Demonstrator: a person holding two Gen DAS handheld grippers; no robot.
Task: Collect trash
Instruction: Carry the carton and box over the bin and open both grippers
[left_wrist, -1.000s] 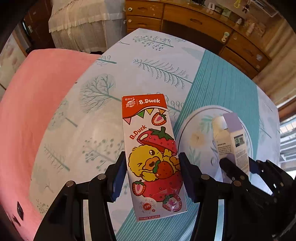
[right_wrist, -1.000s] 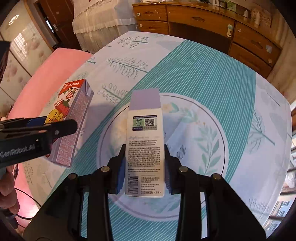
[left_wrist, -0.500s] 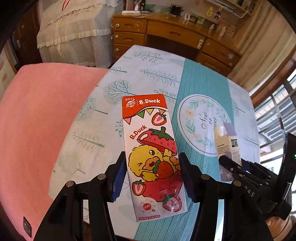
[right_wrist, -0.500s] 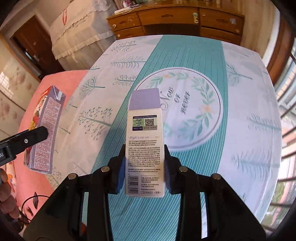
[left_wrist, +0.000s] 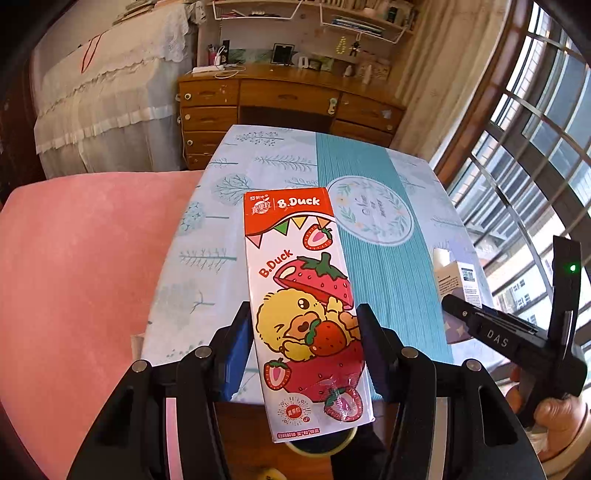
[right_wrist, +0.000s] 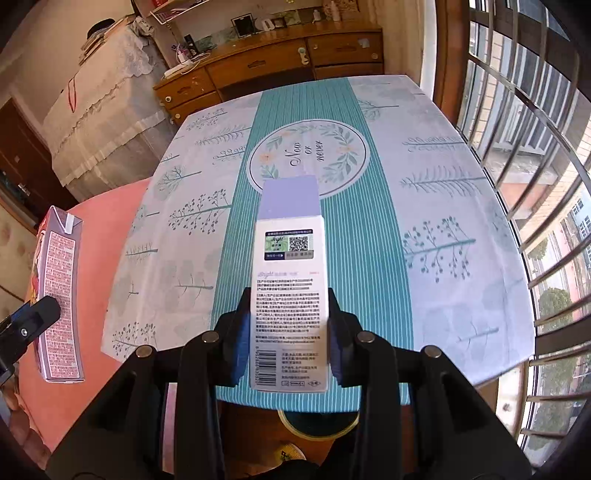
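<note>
Pink bed (left_wrist: 74, 280) far left, then left gripper (left_wrist: 303, 347) clamped on strawberry carton (left_wrist: 303, 302), now lifted off the worktop (left_wrist: 384, 288) and pulled back past its near edge vs a second ago. Same for right gripper (right_wrist: 286, 328), clamped on white-and-purple carton (right_wrist: 290, 280). Both pickups look done, bin next probably. Long axes along the fingers, tops pointing away, toward the far desk (left_wrist: 288, 99).
</note>
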